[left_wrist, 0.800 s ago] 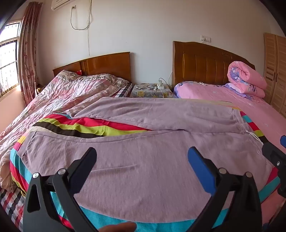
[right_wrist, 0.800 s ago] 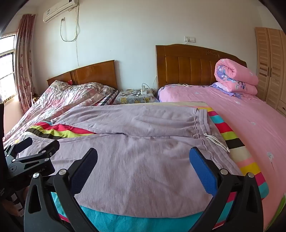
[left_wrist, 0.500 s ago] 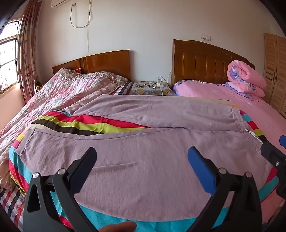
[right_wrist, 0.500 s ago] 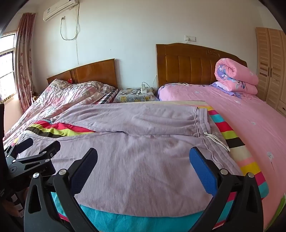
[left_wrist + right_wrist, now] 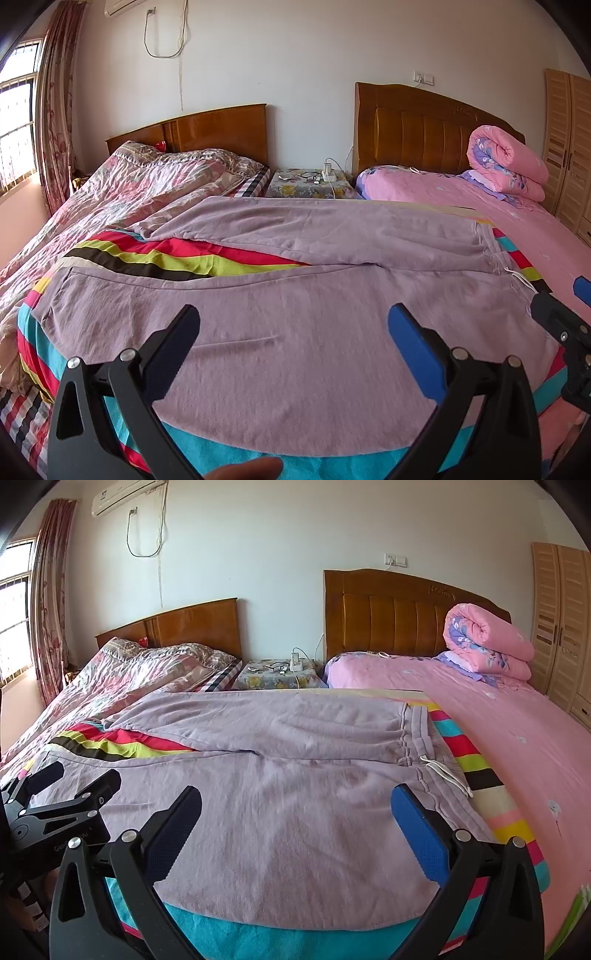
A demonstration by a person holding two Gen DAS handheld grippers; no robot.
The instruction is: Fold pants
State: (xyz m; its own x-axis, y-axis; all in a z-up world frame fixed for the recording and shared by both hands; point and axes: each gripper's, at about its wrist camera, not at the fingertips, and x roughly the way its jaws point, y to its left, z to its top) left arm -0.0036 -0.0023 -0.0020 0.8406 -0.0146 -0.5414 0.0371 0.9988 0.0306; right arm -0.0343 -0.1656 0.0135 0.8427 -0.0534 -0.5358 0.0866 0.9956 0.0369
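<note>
Lilac pants (image 5: 295, 302) lie spread flat on a striped blanket (image 5: 177, 258), legs pointing left, waistband and white drawstring (image 5: 447, 775) at the right. The two legs are apart, the far one (image 5: 332, 229) angled away. My left gripper (image 5: 293, 332) is open and empty above the near leg. My right gripper (image 5: 297, 814) is open and empty above the seat of the pants (image 5: 280, 797). The left gripper also shows in the right wrist view (image 5: 70, 779), and the right gripper's tip shows in the left wrist view (image 5: 561, 306).
The striped blanket (image 5: 476, 775) covers the gap between two beds with wooden headboards. A rolled pink quilt (image 5: 506, 162) lies on the right bed (image 5: 517, 738). A nightstand (image 5: 310, 182) with cables stands between. A wardrobe (image 5: 561, 627) is at the far right.
Both grippers have moved slightly; the views tilt a little lower over the pants. Both stay open and the pants have not moved.
</note>
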